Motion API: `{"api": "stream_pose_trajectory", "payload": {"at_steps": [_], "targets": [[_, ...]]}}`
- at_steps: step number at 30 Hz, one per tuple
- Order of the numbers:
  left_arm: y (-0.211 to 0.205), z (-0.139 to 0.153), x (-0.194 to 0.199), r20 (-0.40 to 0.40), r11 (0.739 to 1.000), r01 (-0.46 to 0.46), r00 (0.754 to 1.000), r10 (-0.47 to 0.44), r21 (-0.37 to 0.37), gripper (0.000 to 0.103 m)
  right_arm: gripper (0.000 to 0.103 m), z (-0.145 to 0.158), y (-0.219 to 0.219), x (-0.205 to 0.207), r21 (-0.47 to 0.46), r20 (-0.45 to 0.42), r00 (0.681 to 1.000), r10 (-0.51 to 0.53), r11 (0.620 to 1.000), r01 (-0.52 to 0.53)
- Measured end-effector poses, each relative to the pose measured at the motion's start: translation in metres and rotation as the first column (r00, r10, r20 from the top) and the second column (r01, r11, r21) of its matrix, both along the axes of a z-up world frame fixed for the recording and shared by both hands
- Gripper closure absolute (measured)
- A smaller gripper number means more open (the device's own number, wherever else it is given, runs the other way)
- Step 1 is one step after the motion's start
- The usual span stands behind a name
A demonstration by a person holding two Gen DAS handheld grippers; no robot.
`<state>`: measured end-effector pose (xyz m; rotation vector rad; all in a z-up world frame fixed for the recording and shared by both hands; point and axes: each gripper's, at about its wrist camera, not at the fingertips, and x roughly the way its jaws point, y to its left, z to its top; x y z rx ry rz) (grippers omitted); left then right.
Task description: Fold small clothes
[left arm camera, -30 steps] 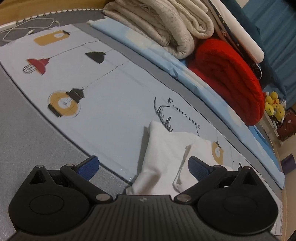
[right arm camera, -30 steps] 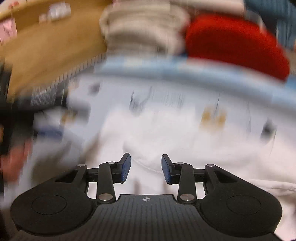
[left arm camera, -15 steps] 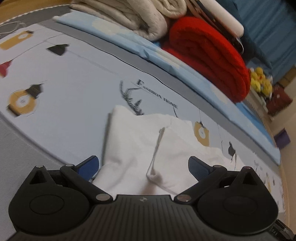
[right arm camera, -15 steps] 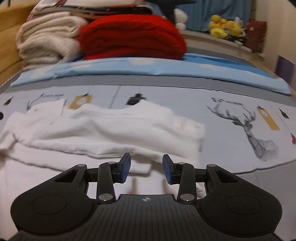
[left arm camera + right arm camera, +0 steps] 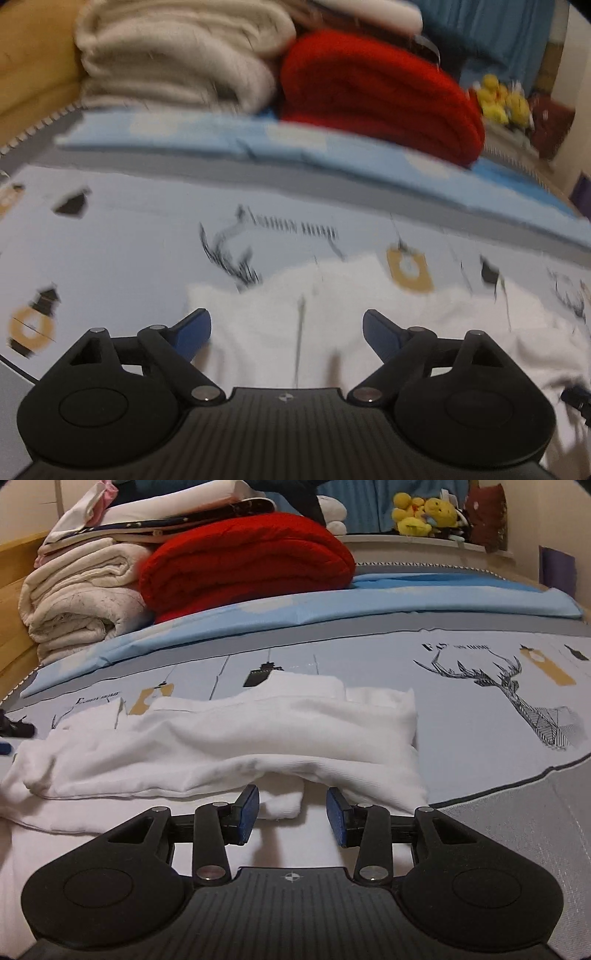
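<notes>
Garment (image 5: 229, 734), white, lies on printed sheet (image 5: 461, 716), part-folded: upper layer doubled over lower one, long fold edge facing R gripper (image 5: 293, 808). R gripper low at that edge, jaws spread w/ a gap, nothing pinched; small white fold of cloth sits between the fingertips, not gripped. L view blurred: L gripper (image 5: 287, 332) jaws spread wide, empty, above garment (image 5: 332, 314), contact w/ cloth unclear. Behind, on blue cover (image 5: 332, 602): red blanket (image 5: 243, 561) beside cream blanket (image 5: 77, 598), touching. Yellow plush toys (image 5: 421, 515) on far ledge. Deer print (image 5: 517, 690) to R of garment, apart from it
</notes>
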<state>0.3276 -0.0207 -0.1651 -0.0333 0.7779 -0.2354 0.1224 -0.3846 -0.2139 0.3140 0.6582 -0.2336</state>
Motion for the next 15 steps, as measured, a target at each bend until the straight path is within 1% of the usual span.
{"api": "stream_pose_trajectory", "payload": {"at_steps": [1, 2, 3, 4, 5, 6, 7, 8, 9, 11, 12, 13, 14, 15], "targets": [[0.003, 0.003, -0.001, 0.001, 0.999, 0.006, 1.000, -0.006, -0.043, 0.010, 0.061, 0.001, -0.001, -0.001, 0.005, 0.009, 1.000, -0.003, 1.000, 0.002], [0.001, 0.004, 0.001, -0.014, 0.997, 0.033, 0.999, -0.034, -0.076, 0.010, 0.061, 0.002, -0.001, 0.000, 0.008, 0.016, 1.000, -0.006, 1.000, 0.006], [-0.004, 0.000, 0.006, -0.048, 0.995, 0.061, 0.997, -0.065, -0.083, 0.010, 0.061, 0.003, -0.001, 0.000, 0.010, 0.022, 1.000, -0.008, 1.000, 0.008], [-0.011, -0.006, 0.013, -0.099, 0.994, 0.082, 0.991, -0.089, -0.072, 0.011, 0.061, 0.004, -0.002, 0.000, 0.012, 0.026, 1.000, -0.007, 1.000, 0.007], [-0.018, -0.014, 0.019, -0.138, 0.992, 0.104, 0.984, -0.113, -0.071, 0.013, 0.061, 0.005, -0.002, -0.001, 0.007, 0.029, 1.000, -0.005, 1.000, 0.005], [-0.023, -0.020, 0.023, -0.162, 0.990, 0.118, 0.978, -0.128, -0.073, 0.024, 0.061, 0.006, -0.002, -0.001, -0.006, 0.028, 1.000, -0.003, 1.000, 0.004], [-0.029, -0.027, 0.028, -0.194, 0.990, 0.124, 0.972, -0.135, -0.069, 0.036, 0.061, 0.007, -0.001, -0.002, -0.034, 0.024, 1.000, 0.001, 0.999, -0.001], [-0.032, -0.034, 0.033, -0.234, 0.991, 0.120, 0.963, -0.132, -0.066, 0.040, 0.061, 0.008, -0.001, -0.002, -0.061, 0.018, 1.000, 0.011, 0.998, -0.010], [-0.034, -0.038, 0.036, -0.257, 0.993, 0.104, 0.959, -0.117, -0.062, 0.042, 0.061, 0.007, 0.000, -0.001, -0.095, 0.008, 1.000, 0.021, 0.995, -0.020], [-0.039, -0.041, 0.039, -0.274, 0.995, 0.088, 0.957, -0.095, -0.038, 0.059, 0.061, 0.005, 0.003, 0.001, -0.170, -0.027, 0.999, 0.036, 0.985, -0.040], [-0.040, -0.041, 0.040, -0.278, 0.996, 0.086, 0.957, -0.087, -0.017, 0.091, 0.061, 0.002, 0.004, 0.002, -0.214, -0.048, 0.998, 0.049, 0.975, -0.058], [-0.041, -0.040, 0.040, -0.286, 0.996, 0.091, 0.954, -0.094, -0.023, 0.097, 0.061, 0.000, 0.007, 0.005, -0.254, -0.076, 0.995, 0.058, 0.964, -0.076], [-0.041, -0.036, 0.040, -0.288, 0.995, 0.085, 0.953, -0.096, -0.050, 0.097, 0.061, -0.003, 0.009, 0.007, -0.307, -0.110, 0.992, 0.058, 0.947, -0.090], [-0.041, -0.029, 0.039, -0.276, 0.995, 0.083, 0.956, -0.096, -0.059, 0.097, 0.061, -0.005, 0.013, 0.008, -0.361, -0.140, 0.988, 0.061, 0.926, -0.108]]}}
